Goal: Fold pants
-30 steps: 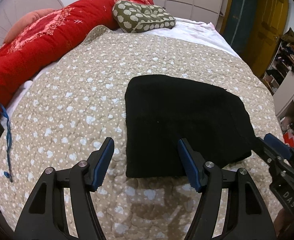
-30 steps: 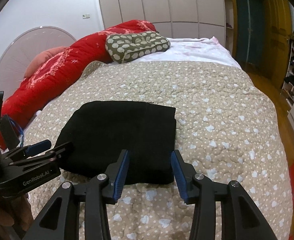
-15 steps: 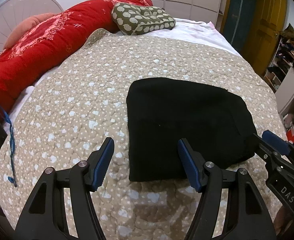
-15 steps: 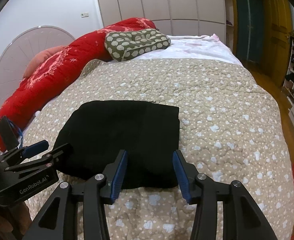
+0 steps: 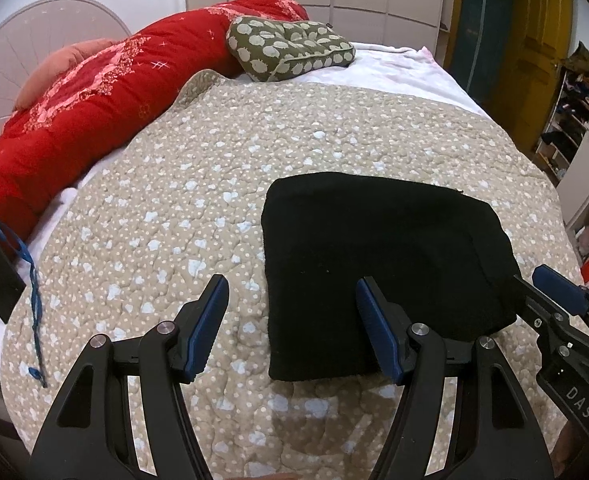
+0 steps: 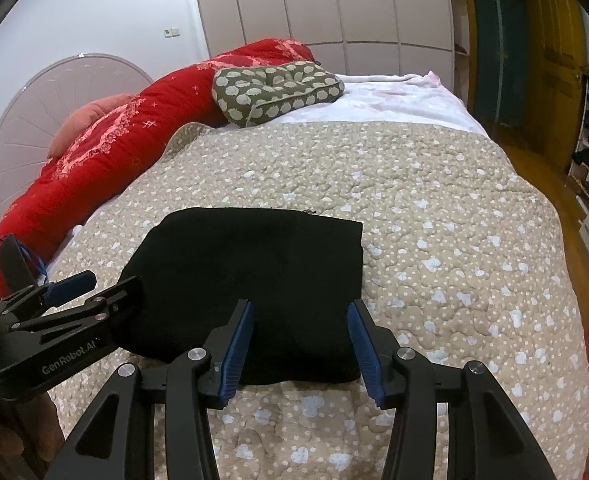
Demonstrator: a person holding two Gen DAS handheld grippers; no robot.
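Observation:
The black pants lie folded into a compact rectangle on the beige quilt; they also show in the right wrist view. My left gripper is open and empty, hovering at the near left corner of the pants. My right gripper is open and empty, above the near right edge of the pants. The right gripper shows at the right of the left wrist view, and the left gripper at the left of the right wrist view.
A red duvet lies along the left side of the bed. A green patterned cushion sits at the far end on a white sheet. Shelves and a wooden door stand right.
Both grippers have drawn back and risen slightly from the folded pants. The right gripper's jaws have opened wider. The pants have not moved.

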